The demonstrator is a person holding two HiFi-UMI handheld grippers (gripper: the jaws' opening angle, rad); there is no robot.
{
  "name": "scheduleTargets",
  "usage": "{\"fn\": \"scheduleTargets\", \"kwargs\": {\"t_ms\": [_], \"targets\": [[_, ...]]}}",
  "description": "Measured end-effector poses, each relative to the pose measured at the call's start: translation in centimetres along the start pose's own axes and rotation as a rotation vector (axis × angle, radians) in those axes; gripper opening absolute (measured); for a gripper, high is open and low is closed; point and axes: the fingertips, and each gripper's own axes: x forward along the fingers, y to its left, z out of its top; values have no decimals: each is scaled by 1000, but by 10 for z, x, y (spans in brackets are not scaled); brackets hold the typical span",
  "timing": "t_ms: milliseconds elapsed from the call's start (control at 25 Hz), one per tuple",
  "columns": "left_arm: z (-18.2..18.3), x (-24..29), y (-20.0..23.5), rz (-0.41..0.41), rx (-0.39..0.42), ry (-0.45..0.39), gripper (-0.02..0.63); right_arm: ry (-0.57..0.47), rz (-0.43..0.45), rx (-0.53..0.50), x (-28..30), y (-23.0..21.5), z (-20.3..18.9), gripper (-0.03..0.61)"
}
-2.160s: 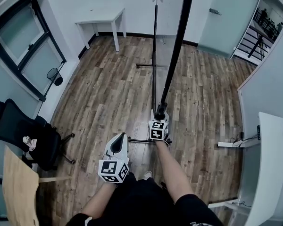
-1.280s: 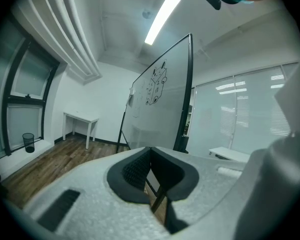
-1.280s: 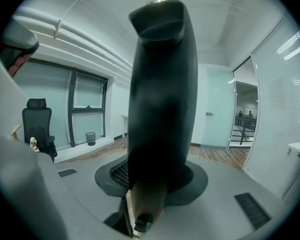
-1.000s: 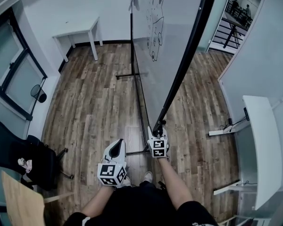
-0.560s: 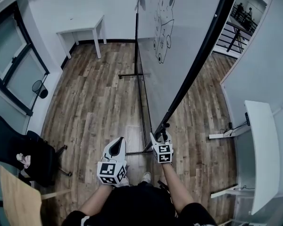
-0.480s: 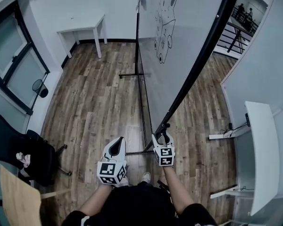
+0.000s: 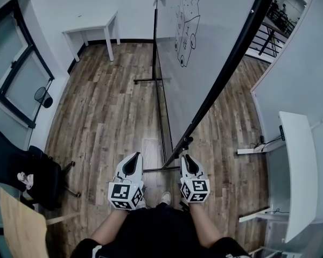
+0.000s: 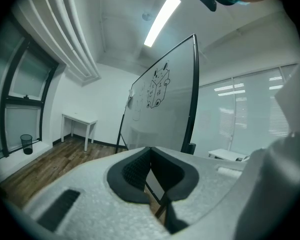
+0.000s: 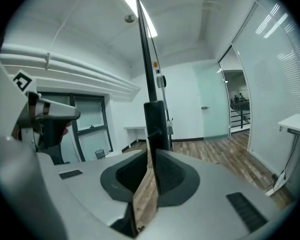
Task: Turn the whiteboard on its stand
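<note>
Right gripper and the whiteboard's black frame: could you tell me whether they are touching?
Apart. The head view shows floor between the right gripper and the whiteboard's frame; its jaws have just been closing, with nothing between them.

Seen from above, the person's left forearm (image 7: 111,226) and right forearm (image 7: 203,229) reach forward side by side, bare below dark sleeves. Each ends in a white gripper. The left gripper (image 7: 133,157) points ahead, slightly below level, with its jaws closed tip to tip and empty. The right gripper (image 7: 186,158) lies parallel and near it. Its jaws have just been closing. A narrow gap remains, with nothing between them.
</note>
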Motion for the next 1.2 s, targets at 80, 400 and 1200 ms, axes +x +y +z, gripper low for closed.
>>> {"fn": "scheduleTargets", "kwargs": {"t_ms": [80, 400, 1200], "targets": [[0, 0, -1, -3, -1, 2, 15, -35, 7, 16, -11, 6, 15, 39], [-8, -6, -2, -4, -18, 17, 15, -117, 20, 54, -53, 32, 47, 19], [-26, -3, -8, -33, -18, 63, 15, -96, 21, 76, -57, 37, 39, 12]]}}
